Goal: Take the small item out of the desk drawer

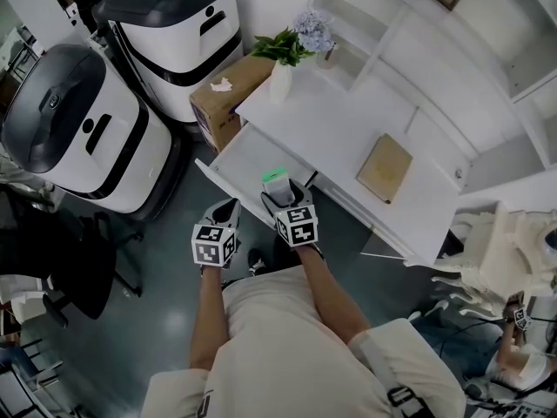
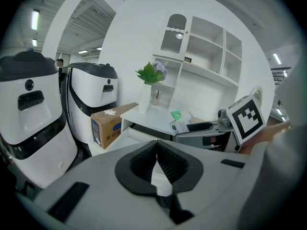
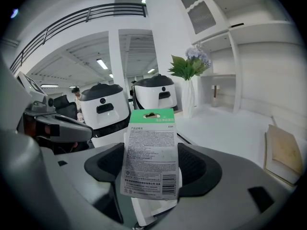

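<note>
A small packet (image 1: pixel 276 178) with a green top and a printed white back (image 3: pixel 151 152) stands upright between the pads of my right gripper (image 1: pixel 282 195), which is shut on it (image 3: pixel 152 171). It is held just above the near edge of the open white desk drawer (image 1: pixel 248 157). My left gripper (image 1: pixel 228 210) hovers to the left of the right one, off the drawer's front corner. Its jaws (image 2: pixel 157 150) are shut with nothing between them. In the left gripper view the packet (image 2: pixel 177 120) shows at the tip of the right gripper (image 2: pixel 204 132).
The white desk (image 1: pixel 339 124) carries a vase of green leaves and pale flowers (image 1: pixel 284 59) and a tan notebook (image 1: pixel 384 167). A cardboard box (image 1: pixel 224 103) stands left of the desk. Two big white-and-black machines (image 1: pixel 74 129) stand further left. White shelves (image 1: pixel 409 24) rise behind the desk.
</note>
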A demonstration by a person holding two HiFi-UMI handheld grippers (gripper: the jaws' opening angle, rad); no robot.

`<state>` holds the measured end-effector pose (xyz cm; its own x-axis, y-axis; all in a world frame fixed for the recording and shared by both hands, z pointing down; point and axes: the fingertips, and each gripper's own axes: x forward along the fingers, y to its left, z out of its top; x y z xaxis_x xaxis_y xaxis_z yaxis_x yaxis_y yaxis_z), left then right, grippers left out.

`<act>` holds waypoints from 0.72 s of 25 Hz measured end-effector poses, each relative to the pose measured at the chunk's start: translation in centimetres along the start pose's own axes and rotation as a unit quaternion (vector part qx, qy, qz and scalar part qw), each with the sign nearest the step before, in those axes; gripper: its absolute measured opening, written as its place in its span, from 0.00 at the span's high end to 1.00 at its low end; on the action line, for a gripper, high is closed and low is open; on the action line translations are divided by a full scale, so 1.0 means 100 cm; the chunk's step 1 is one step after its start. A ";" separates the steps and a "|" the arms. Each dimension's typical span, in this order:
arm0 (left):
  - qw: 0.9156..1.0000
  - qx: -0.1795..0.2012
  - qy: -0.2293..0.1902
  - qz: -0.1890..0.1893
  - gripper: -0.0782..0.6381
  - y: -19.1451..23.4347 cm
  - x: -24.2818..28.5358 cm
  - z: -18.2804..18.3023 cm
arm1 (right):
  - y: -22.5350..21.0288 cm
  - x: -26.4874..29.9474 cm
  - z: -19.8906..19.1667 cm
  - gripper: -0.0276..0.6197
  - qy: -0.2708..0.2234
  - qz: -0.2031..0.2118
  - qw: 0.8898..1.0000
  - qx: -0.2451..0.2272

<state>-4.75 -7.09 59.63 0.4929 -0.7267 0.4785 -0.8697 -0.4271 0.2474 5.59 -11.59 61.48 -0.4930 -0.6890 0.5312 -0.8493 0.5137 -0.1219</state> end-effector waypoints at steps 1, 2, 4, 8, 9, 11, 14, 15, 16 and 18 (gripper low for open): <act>1.000 0.000 0.000 0.000 0.87 0.000 0.000 0.001 | 0.000 0.000 0.001 0.39 -0.001 0.000 1.000 0.001; 1.000 0.000 -0.001 0.000 0.87 0.001 0.000 0.001 | 0.000 0.000 0.001 0.39 -0.002 0.001 1.000 0.002; 1.000 -0.002 -0.002 0.001 0.87 0.002 0.000 0.002 | 0.000 0.001 0.003 0.39 -0.003 0.003 1.000 0.001; 1.000 -0.003 -0.001 0.001 0.87 0.003 0.001 0.001 | 0.002 0.003 0.004 0.39 -0.003 0.005 1.000 -0.002; 1.000 -0.003 -0.001 0.001 0.87 0.003 0.001 0.001 | 0.002 0.003 0.004 0.39 -0.004 0.006 1.000 -0.002; 1.000 -0.002 -0.001 0.001 0.87 0.003 0.001 0.001 | 0.002 0.003 0.007 0.39 -0.006 0.007 1.000 -0.003; 1.000 -0.002 -0.001 0.000 0.87 0.003 0.001 0.001 | 0.003 0.003 0.008 0.39 -0.007 0.007 1.000 -0.003; 1.000 -0.002 -0.001 0.000 0.87 0.004 0.001 0.000 | 0.004 0.004 0.008 0.39 -0.007 0.007 1.000 -0.003; 1.000 -0.002 -0.001 0.000 0.87 0.005 0.001 0.000 | 0.005 0.004 0.008 0.39 -0.006 0.007 1.000 -0.003; 1.000 -0.003 0.000 0.000 0.87 0.006 0.000 0.001 | 0.006 0.005 0.008 0.39 -0.005 0.008 1.000 -0.004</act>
<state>-5.22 -7.42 59.71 0.4938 -0.7265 0.4779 -0.8694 -0.4248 0.2524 4.67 -12.05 60.98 -0.5077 -0.6864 0.5207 -0.8400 0.5286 -0.1223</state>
